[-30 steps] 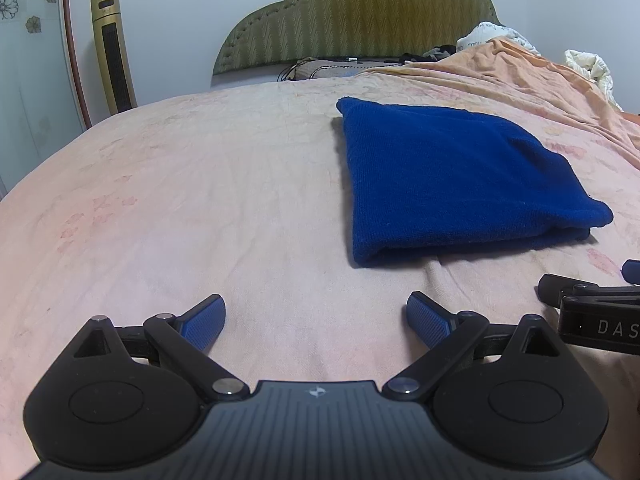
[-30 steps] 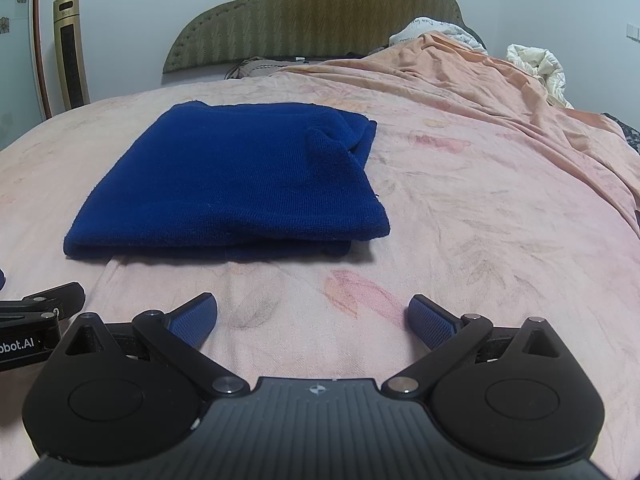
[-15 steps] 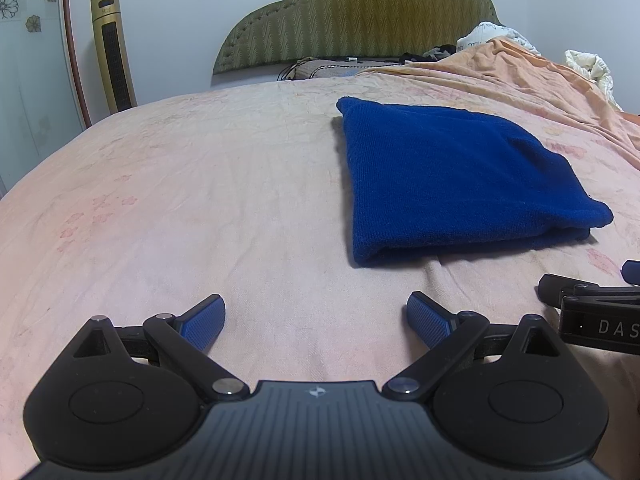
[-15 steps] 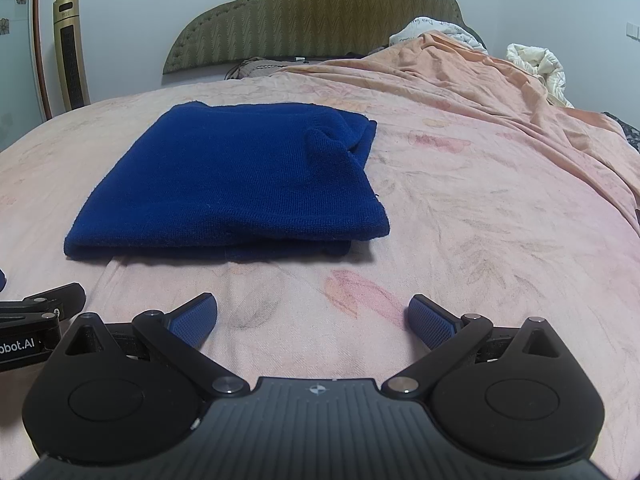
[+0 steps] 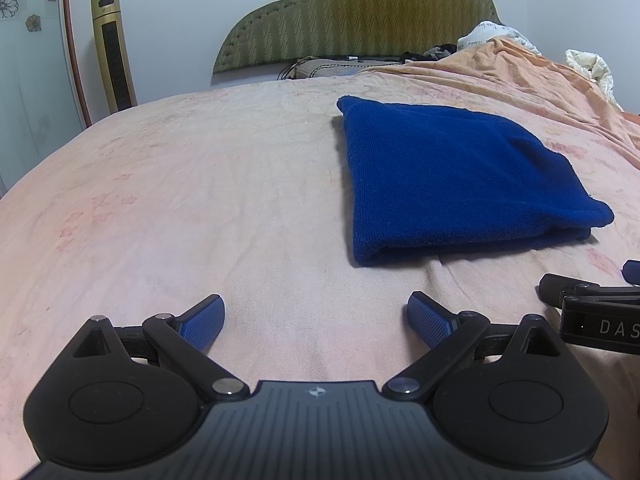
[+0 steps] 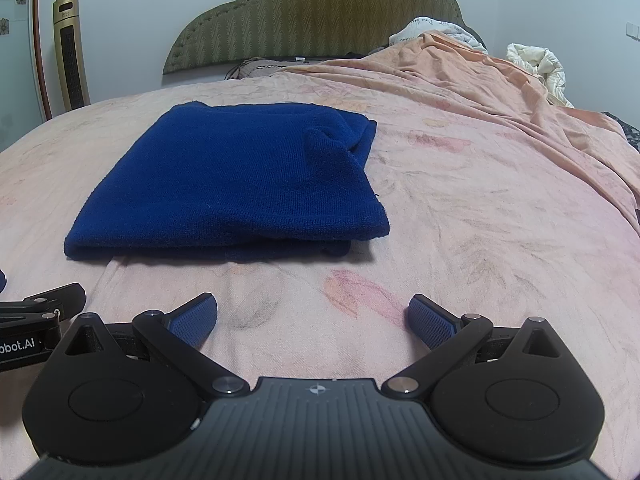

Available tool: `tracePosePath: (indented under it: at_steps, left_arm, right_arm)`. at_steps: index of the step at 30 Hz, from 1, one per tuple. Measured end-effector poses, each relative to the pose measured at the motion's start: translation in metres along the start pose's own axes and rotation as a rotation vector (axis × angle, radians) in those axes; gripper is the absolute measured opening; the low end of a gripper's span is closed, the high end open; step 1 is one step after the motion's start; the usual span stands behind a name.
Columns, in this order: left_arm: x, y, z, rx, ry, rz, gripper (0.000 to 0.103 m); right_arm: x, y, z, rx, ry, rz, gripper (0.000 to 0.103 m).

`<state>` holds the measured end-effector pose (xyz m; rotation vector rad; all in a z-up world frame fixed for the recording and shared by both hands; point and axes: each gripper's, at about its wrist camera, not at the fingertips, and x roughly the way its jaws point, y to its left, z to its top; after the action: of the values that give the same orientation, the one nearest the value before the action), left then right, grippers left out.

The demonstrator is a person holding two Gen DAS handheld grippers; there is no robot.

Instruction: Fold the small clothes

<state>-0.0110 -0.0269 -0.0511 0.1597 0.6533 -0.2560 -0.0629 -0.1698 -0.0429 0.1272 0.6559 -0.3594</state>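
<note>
Left wrist view
Your left tool: spread wide, holding nothing; its blue pads sit low over the bedsheet at the near edge.
Blue garment: folded into a thick rectangle, lying flat on the bed, far and to the right of your left tool and well apart from it. The rounded fold faces you; a small flap edge shows on its top layer toward the right.
Your right tool: only part of its black frame enters from the right edge, near the garment's near right corner but not touching it. From here you cannot tell how its fingers stand.
Headboard: olive green and quilted, at the far end of the bed.
Tower fan: gold, upright against the far left wall.
Orange cover: rumpled along the far right of the bed.

Right wrist view
Your right tool: also spread wide and empty, both blue pads just above the sheet at the near edge.
Blue garment: ahead and slightly left of your tool, apart from the pads. Stacked layers show along its near edge, and the flap sits at the far right of the top.
Your left tool: a piece of its frame shows at the left edge, near the garment's near left corner, not touching.
White bedding: bunched at the far right beyond the orange cover.
</note>
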Motion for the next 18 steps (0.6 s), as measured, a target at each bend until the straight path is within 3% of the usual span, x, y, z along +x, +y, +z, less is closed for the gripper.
tracePosePath:
  at_steps: [18]
  left_arm:
    - [0.0013,0.0017,-0.0005,-0.012,0.007,-0.005,0.101]
  right_arm:
    - [0.0002,-0.0002,0.0000,0.000,0.000,0.000,0.103]
